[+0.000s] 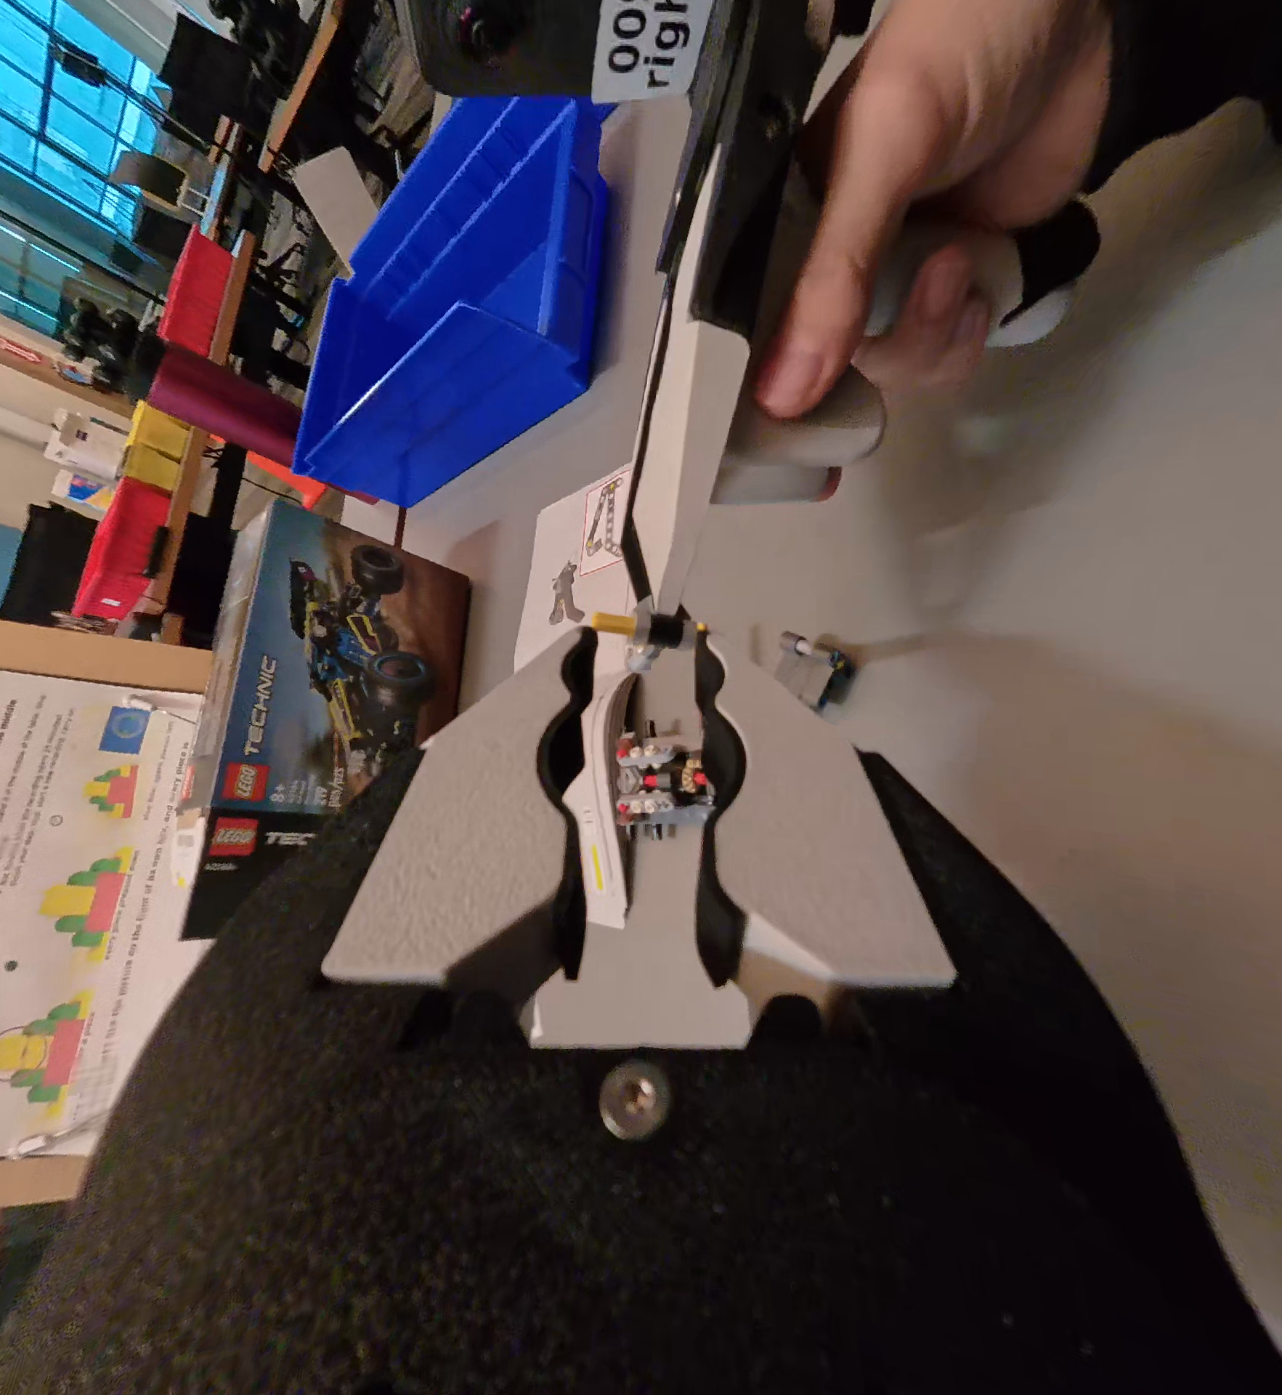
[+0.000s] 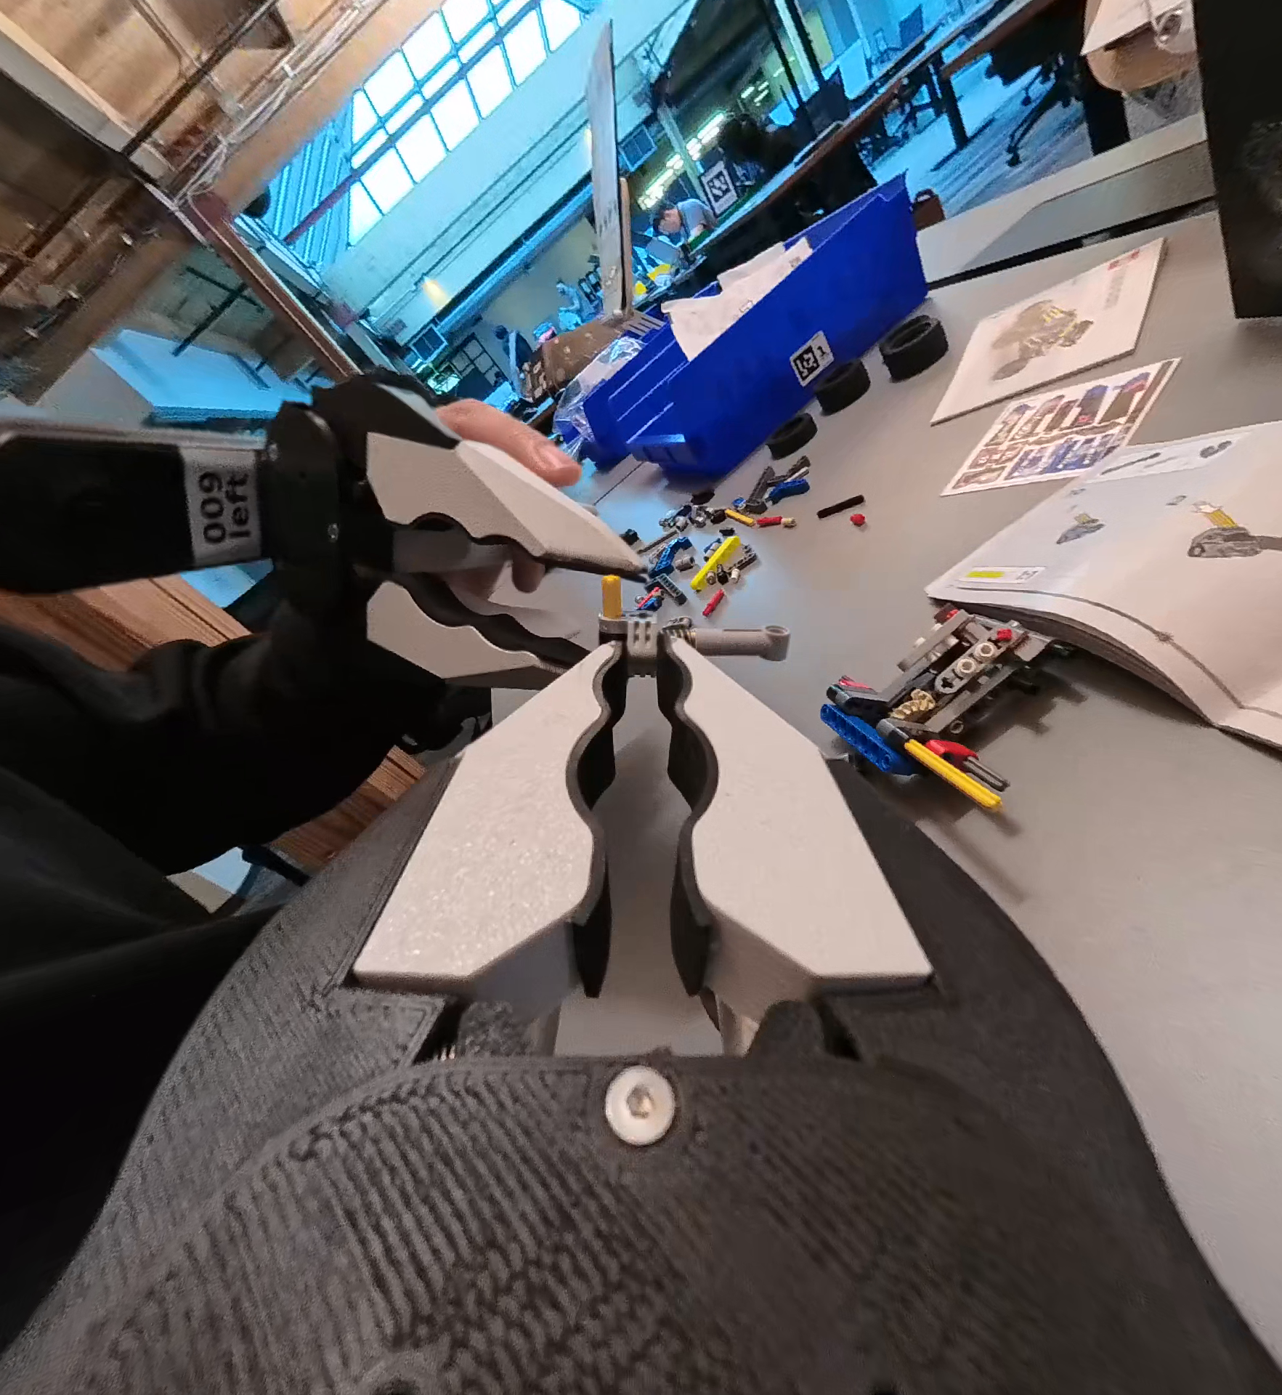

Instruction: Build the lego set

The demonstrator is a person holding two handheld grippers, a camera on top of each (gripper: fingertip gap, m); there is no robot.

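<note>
Pinching one grey piece (image 2: 641, 642): right gripper (image 2: 641, 653); left gripper (image 1: 641, 642) parted beside it.

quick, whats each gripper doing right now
Left gripper: open, fingertips either side of the yellow axle.
Right gripper: shut on the small grey piece carrying that axle.
</note>
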